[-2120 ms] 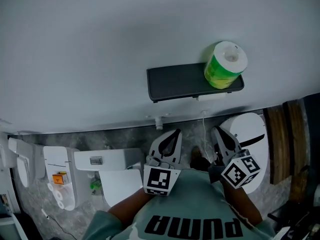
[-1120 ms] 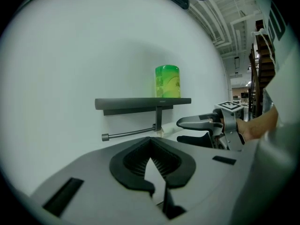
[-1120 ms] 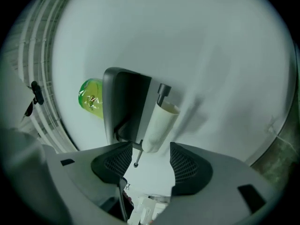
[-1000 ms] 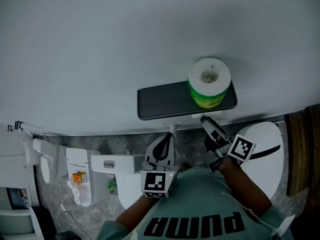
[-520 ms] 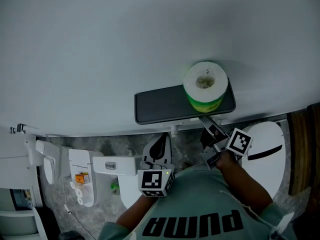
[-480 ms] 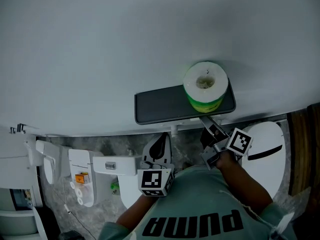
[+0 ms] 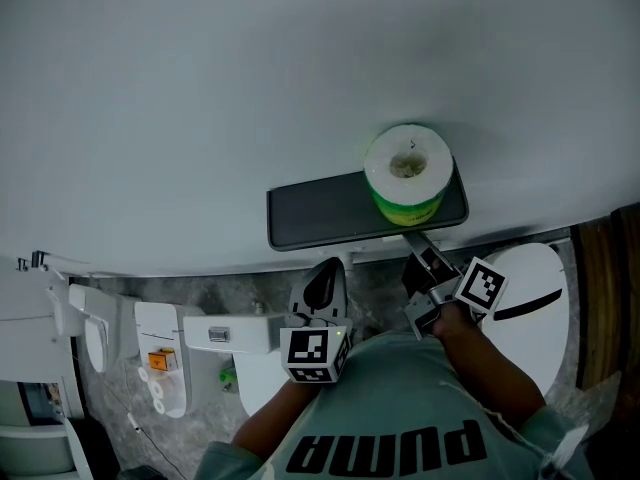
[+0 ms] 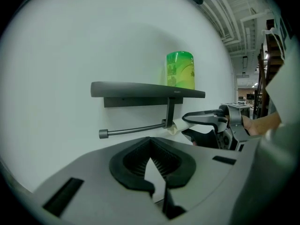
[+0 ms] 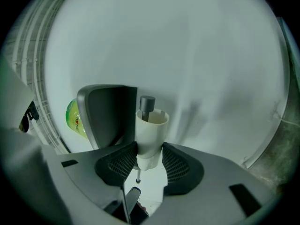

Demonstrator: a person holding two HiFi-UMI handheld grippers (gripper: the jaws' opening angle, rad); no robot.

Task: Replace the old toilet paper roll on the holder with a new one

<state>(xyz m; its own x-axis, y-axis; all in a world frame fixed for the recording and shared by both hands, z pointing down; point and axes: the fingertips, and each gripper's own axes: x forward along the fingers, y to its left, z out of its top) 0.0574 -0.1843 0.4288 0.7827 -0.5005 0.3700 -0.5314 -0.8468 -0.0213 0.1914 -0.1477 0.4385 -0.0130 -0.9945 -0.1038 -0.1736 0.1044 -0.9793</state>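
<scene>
A new roll in green wrap (image 7: 406, 168) stands on the dark wall shelf (image 7: 315, 213). Below the shelf, the holder rod (image 8: 133, 130) carries only the old bare cardboard tube (image 9: 151, 132), pushed against the bracket. My right gripper (image 9: 149, 148) reaches in from the rod's free end. Its jaws are closing, and both pads touch the tube. In the left gripper view the right gripper (image 8: 186, 124) holds the tube (image 8: 177, 127) beside the bracket. My left gripper (image 8: 150, 140) hangs below and left of the rod, shut with nothing in it.
A white toilet tank (image 7: 225, 333) sits on the floor at lower left. Spare rolls (image 7: 155, 393) lie beside it. A white lidded bin (image 7: 525, 288) and a wooden door edge (image 7: 600, 298) are at the right. The wall (image 7: 250, 88) is right behind the shelf.
My right gripper rose from waist height to the holder under the shelf and has since held there. My left gripper edged slightly toward the wall.
</scene>
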